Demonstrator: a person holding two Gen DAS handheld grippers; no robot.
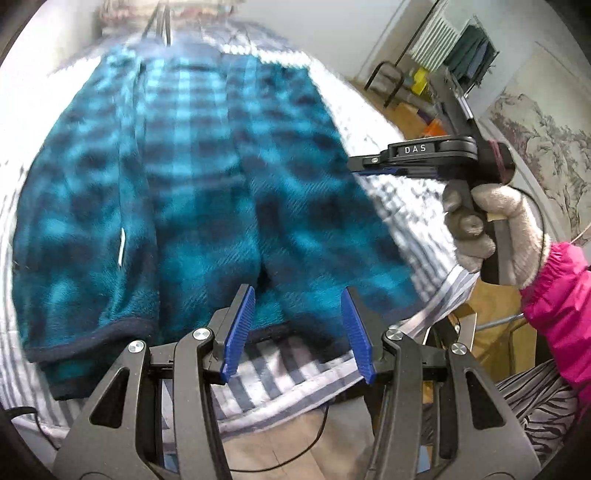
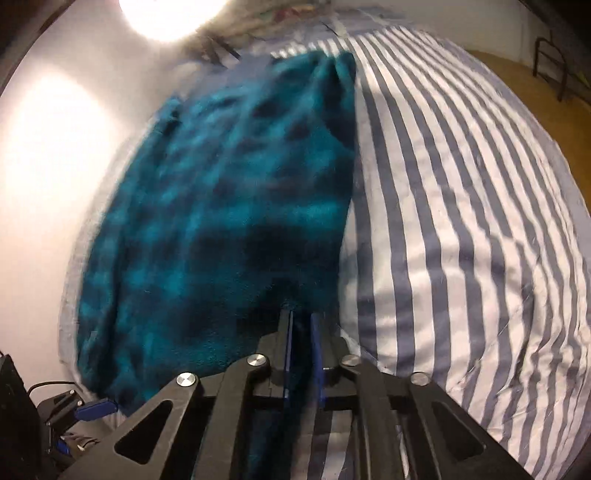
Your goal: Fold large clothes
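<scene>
garment: I've got a teal-and-navy plaid fleece piece (image 1: 192,192) spread flat on the bed, dark binding along its near hem. Looks like a jacket or pullover, honestly can't pin down which. There's a small white slit, maybe a pocket, on its left side.

bed: striped grey-and-white sheet (image 2: 461,221) under everything, pretty wrinkled on the right half. The fleece sits on the left part of it, up against a pale wall.

left gripper (image 1: 297,332): hovering just over the near hem of the fleece, jaws apart with the blue pads (image 1: 239,328) well clear of each other. Fabric and sheet show in the gap, but nothing's pinched from what I can see.

right gripper (image 2: 301,350): jaws nearly together, and dark teal fabric runs right through the narrow gap between the blue pads, so I'm calling that clamped on the fleece's right near edge. Frame's blurry though.

right hand (image 1: 491,232): from the left wrist view I see it in a fuzzy beige glove with a pink sleeve (image 1: 557,306), wrapped round the gripper's handle off to the right of the garment.

background: radiator (image 1: 437,35), some hanging clothes and a black chair frame on a wooden floor, far right.

lighting: bright lamp glare on the wall in the right wrist view.
</scene>
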